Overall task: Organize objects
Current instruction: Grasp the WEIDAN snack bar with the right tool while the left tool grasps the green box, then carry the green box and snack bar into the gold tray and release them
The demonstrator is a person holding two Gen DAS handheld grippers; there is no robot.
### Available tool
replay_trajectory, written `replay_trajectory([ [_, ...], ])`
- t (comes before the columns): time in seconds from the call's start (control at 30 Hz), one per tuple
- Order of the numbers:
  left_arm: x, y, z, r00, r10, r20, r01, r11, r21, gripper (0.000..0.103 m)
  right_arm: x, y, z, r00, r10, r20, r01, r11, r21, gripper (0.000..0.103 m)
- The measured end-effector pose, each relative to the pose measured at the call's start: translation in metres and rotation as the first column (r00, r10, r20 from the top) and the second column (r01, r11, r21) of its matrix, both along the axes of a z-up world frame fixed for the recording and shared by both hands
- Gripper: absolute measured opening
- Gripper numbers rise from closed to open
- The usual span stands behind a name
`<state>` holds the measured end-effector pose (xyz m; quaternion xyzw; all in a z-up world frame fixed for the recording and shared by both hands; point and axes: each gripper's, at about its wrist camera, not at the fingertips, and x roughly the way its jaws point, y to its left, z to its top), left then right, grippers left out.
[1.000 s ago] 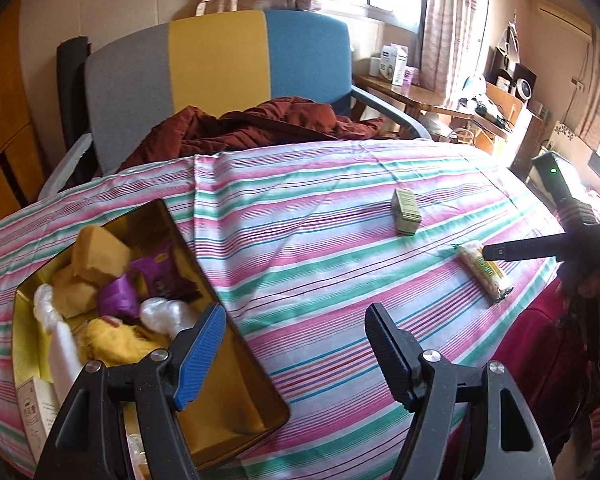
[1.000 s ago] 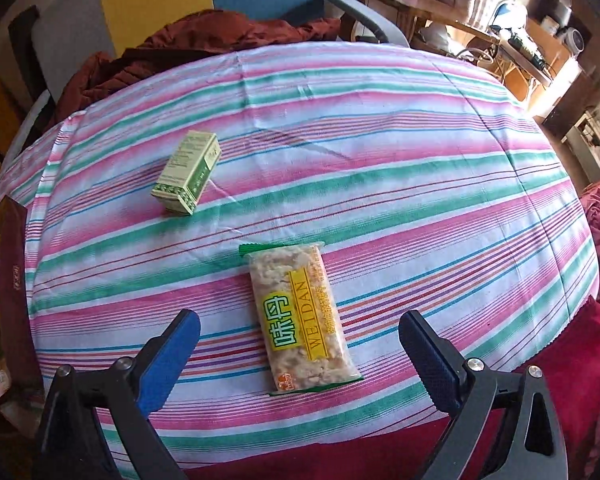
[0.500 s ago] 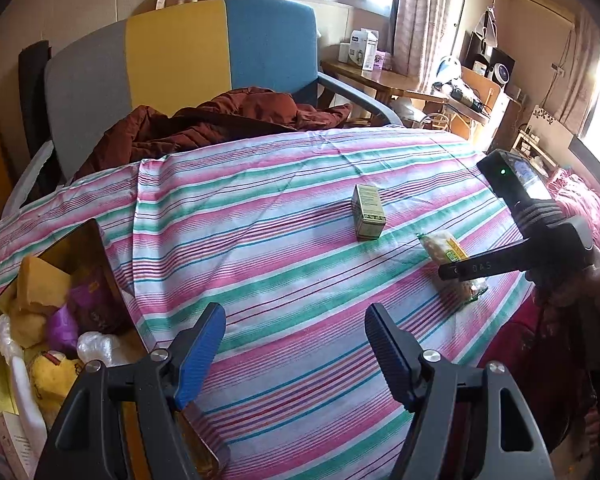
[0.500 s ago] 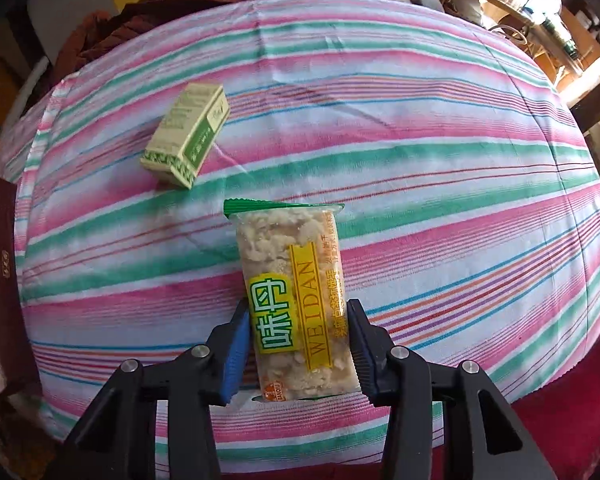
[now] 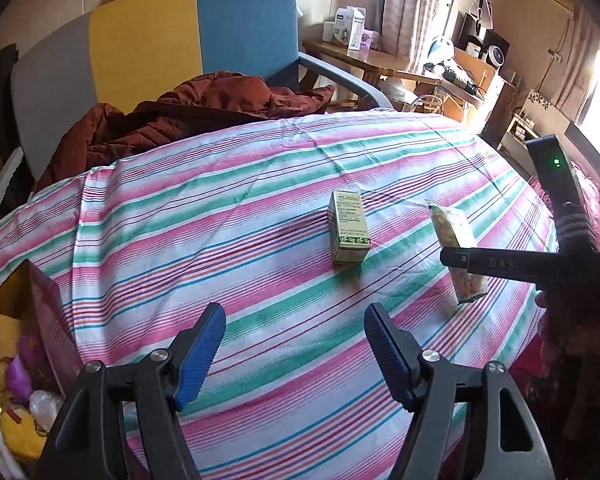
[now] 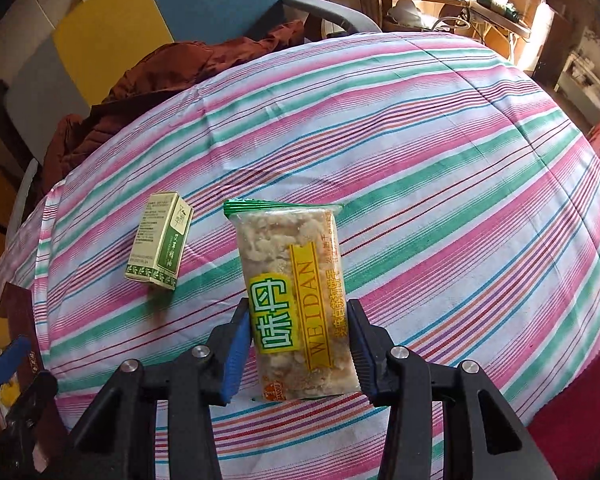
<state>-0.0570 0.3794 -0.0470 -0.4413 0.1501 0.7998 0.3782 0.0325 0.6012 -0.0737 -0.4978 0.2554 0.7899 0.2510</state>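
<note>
- The snack packet point(image 6: 296, 300), a clear wrapper with a yellow label reading "WEIDAN", is gripped at its near end by the right gripper point(image 6: 296, 354); the blue-padded jaws are closed against its two long sides, nearly together.
- In the left wrist view, the packet point(image 5: 456, 248) is seen raised at its near end, tilted above the striped cloth, with the right gripper's arm crossing in front of it.
- The left gripper point(image 5: 294, 354) is held with its jaws wide apart; nothing lies between them, only striped cloth underneath.
- Left of the packet, close by but apart from it, a small green carton point(image 6: 160, 242) is lying on its side on the desk point(image 6: 440, 168), which is covered by a pink, green and white striped cloth.
- Far left of the packet, at the desk's edge, an open gold-lined box point(image 5: 24, 320) is seen, holding yellow, purple and white wrapped items point(image 5: 16, 384).
- Beyond the packet, past the far edge of the desk, a rust-brown jacket point(image 5: 196, 116) is heaped on an armchair point(image 5: 148, 48) with grey, yellow and blue panels.
- Farther back and to the right of the packet, a wooden side table point(image 5: 364, 60) carrying white boxes is set under a curtained window.
</note>
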Motion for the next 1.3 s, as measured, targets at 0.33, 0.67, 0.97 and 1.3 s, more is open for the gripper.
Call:
replay_trajectory([
  [0.33,-0.023,0.069,-0.022,0.998,-0.052,0.022,0.053,0.998,-0.033,0.073,-0.010,0.003,-0.009,1.000,-0.001,-0.008,0.001,1.000,-0.020,0.046],
  [0.67,-0.042,0.116,-0.053,0.996,-0.071,0.054,0.075,0.994,-0.079,0.073,-0.008,0.006,-0.012,1.000,-0.006,-0.011,0.005,0.999,-0.054,0.046],
  [0.97,-0.051,0.118,-0.067,0.997,-0.063,0.048,0.068,0.993,-0.095,0.030,-0.017,0.004,-0.023,0.999,0.030,0.033,-0.028,0.998,-0.061,0.045],
  [1.3,-0.018,0.034,-0.039,0.999,0.043,0.000,-0.043,0.998,-0.051,0.030,-0.030,-0.014,-0.026,0.989,0.143,0.029,-0.140,0.988,-0.071,0.045],
])
